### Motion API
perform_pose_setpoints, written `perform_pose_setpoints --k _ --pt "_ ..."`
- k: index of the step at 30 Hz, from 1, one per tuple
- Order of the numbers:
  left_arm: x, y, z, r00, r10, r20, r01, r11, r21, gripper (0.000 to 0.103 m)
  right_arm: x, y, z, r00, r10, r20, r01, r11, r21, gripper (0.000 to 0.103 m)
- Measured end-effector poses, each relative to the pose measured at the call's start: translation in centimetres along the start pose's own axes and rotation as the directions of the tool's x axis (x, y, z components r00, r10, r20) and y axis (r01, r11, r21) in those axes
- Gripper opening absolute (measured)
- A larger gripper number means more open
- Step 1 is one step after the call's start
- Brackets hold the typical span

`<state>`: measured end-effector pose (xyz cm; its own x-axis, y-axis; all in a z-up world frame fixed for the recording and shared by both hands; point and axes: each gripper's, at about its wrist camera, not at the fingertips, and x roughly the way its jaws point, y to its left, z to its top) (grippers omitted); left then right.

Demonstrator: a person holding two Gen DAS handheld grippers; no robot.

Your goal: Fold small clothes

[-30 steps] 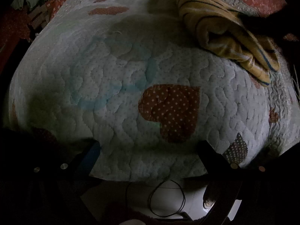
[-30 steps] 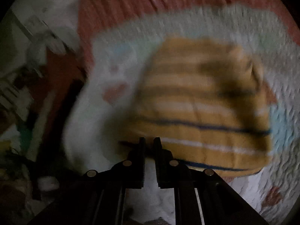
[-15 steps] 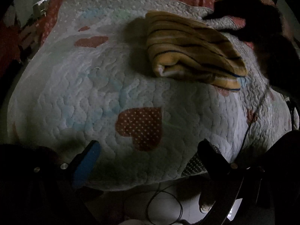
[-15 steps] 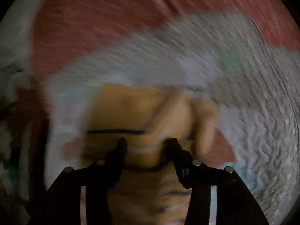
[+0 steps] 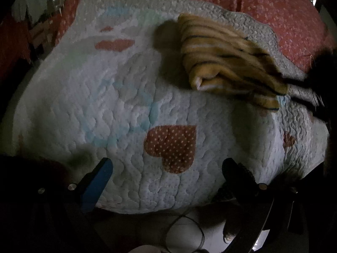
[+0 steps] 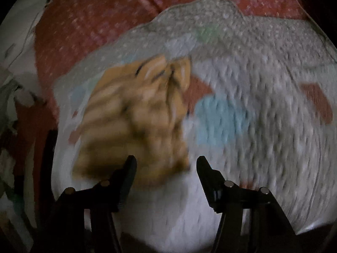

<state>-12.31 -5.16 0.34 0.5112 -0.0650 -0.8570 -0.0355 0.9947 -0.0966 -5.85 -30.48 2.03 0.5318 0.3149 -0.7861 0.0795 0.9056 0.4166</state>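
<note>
Since a second ago the right gripper [image 6: 166, 164] has let go: its jaws were pinched together at the garment's edge and now stand wide apart, empty, with the yellow striped garment [image 6: 137, 116] lying free ahead of them.

Left wrist view: the left gripper [image 5: 166, 166] hovers over the near edge of the quilt [image 5: 118, 109], jaws spread, holding nothing. It has stayed clear of the cloth throughout. The garment [image 5: 223, 63] lies bundled at the far right of the quilt, near the scalloped border, several layers thick, with a rolled fold facing this gripper. A red dotted heart patch [image 5: 170, 147] sits between the jaws, well apart from the garment. A dark cable [image 5: 183, 232] loops on the floor below the quilt edge.

Right wrist view: motion blur is heavy. The garment is just ahead of the left finger [image 6: 128, 168], on the quilt [image 6: 263, 126], with the red bedspread [image 6: 109, 21] beyond. Fold lines cannot be read here.

Judgement: the bundle looks folded but lumpy, so the step in hand is squaring it or leaving it. To do that well, press the top layer flat with parted fingers, align the loose edges before any pinch, and take only the upper layers so the roll does not drag open.
</note>
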Motion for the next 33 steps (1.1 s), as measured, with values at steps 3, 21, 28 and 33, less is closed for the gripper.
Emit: perform_pose_setpoints --k 3,21,28,33 --pt "-1.7 -0.8 0.4 1.0 0.008 0.03 -0.009 1.0 0.022 0.103 0.1 0.8 -3.2 1.0 -0.02 -0.022 0.019 0.998 -0.057 0.064" --pt "-4.7 -6.8 1.2 0.986 0.138 0.092 -0.155 0.966 0.208 0.103 -2.1 1.6 -3.5 0.998 -0.04 0.055 0.051 0.976 -0.211 0.074" --pt "-4.9 -7.3 0.7 0.987 0.138 0.078 -0.151 0.968 0.202 0.103 -2.3 1.5 -3.6 0.995 -0.068 0.074 0.083 0.97 -0.23 0.075" --pt "-4.7 -7.2 0.6 0.988 0.137 0.069 -0.149 0.969 0.198 0.103 -1.9 1.6 -3.6 0.995 -0.077 0.065 0.09 0.967 -0.238 0.075"
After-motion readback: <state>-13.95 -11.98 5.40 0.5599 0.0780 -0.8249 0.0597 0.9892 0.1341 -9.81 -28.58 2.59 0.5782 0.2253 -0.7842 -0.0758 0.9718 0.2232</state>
